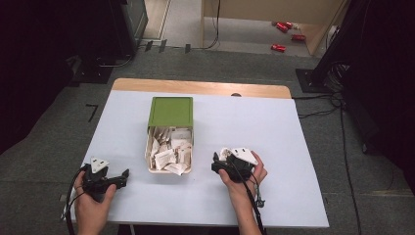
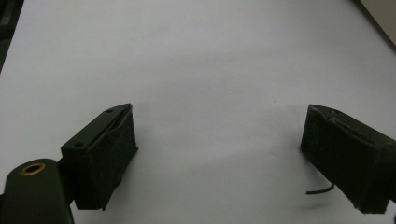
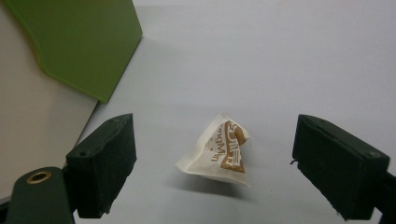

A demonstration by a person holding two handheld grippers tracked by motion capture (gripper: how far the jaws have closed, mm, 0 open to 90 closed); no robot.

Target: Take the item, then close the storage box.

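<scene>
A small cream packet with brown print (image 3: pixel 219 151) lies on the white table between the wide-apart jaws of my right gripper (image 3: pixel 212 135); neither pad touches it. From above, that packet (image 1: pixel 224 152) shows as a white scrap just ahead of the right gripper (image 1: pixel 219 160), right of the box. My left gripper (image 1: pixel 122 177) rests at the table's near left, held low in a hand. Its jaws (image 2: pixel 219 154) stand open over bare tabletop with nothing between them.
A cream box (image 1: pixel 147 154) holding several similar packets stands mid-table, its green lid (image 1: pixel 170 112) slid back over the far half. The lid's corner (image 3: pixel 79 42) and the box wall (image 3: pixel 32 121) lie left of the right gripper. Cables trail from both grippers.
</scene>
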